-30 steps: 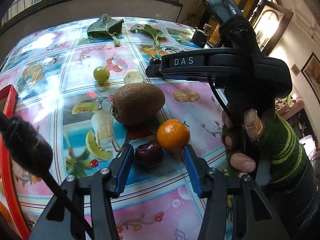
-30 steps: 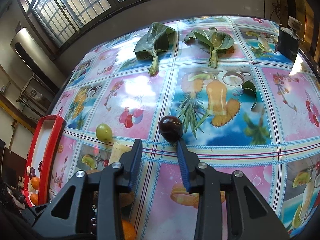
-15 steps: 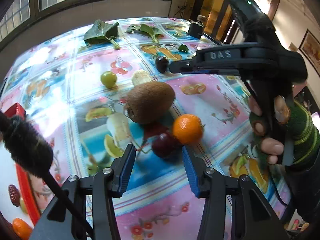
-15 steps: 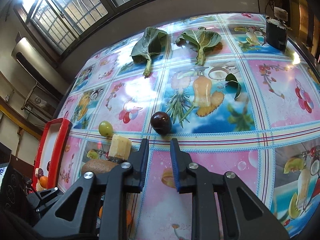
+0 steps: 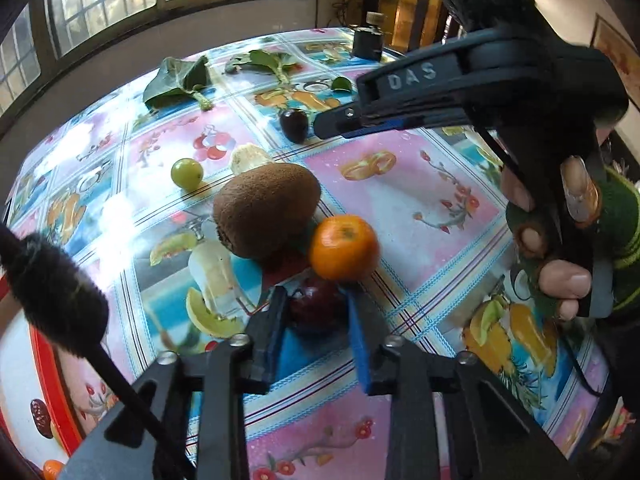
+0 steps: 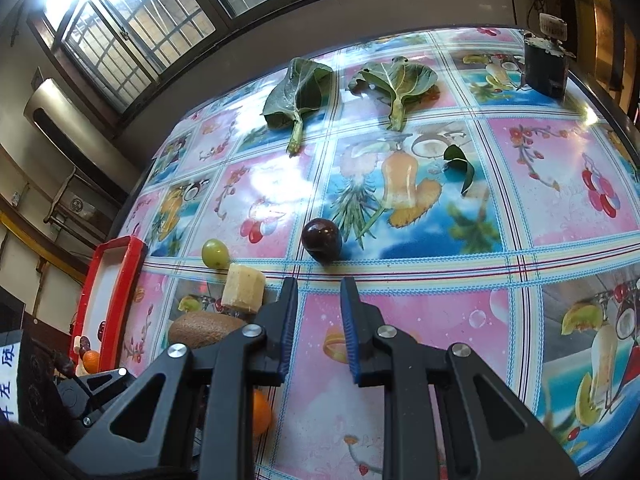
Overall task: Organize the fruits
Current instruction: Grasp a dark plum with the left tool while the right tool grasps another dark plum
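Observation:
My left gripper (image 5: 314,304) is shut on a dark red plum (image 5: 317,304), held just above the table. Beyond it lie a small orange (image 5: 344,248), a brown kiwi (image 5: 266,208), a green grape (image 5: 187,173) and a pale fruit chunk (image 5: 249,158). My right gripper (image 6: 318,292) is open with a narrow gap and empty, just short of a second dark plum (image 6: 322,239). The right gripper also shows in the left wrist view (image 5: 332,130), near that plum (image 5: 294,123). The grape (image 6: 215,253), chunk (image 6: 243,288) and kiwi (image 6: 204,330) lie to its left.
A red-rimmed white tray (image 6: 120,280) at the table's left edge holds a few small fruits. Two big green leaves (image 6: 298,96) lie far back, a small leaf (image 6: 460,162) nearer. A black box (image 6: 546,66) stands at the far right corner.
My left gripper has closed on the dark red plum and lifted slightly. My right gripper has narrowed and pulled back a little from the other plum.

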Demonstrator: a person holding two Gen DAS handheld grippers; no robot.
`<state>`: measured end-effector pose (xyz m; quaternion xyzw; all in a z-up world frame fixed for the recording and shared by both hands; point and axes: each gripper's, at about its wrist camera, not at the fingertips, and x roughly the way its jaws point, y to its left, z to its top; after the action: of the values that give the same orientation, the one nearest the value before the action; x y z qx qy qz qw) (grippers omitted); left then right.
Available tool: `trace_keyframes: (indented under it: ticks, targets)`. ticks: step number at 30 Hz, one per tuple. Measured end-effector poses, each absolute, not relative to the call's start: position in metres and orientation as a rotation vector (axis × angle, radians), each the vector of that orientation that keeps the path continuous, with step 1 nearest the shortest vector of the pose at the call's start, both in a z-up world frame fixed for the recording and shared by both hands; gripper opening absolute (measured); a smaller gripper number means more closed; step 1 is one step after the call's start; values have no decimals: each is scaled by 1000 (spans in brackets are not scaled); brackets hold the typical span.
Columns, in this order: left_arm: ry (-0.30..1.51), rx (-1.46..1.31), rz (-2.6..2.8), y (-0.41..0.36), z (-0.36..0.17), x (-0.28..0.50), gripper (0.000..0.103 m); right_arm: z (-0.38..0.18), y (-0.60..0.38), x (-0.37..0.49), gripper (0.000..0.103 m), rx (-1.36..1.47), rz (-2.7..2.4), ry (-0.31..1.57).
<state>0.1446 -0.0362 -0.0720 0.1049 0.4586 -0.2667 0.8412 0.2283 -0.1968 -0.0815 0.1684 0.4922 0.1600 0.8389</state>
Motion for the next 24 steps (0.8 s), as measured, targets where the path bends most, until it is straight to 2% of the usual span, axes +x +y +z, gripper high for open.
trace_keyframes:
  ticks: [13,16,24]
  targets:
    - [996,141,-541,-31,-66,143,27,-84,-195,253,23,382,335,1038]
    - [1003,109,-531,-26,-69,139,27,-83,-185,261,28,322,306,1032]
    - [1024,-6,-468,-11,-67,125,26,-94,-180,273,27,210,237,1043]
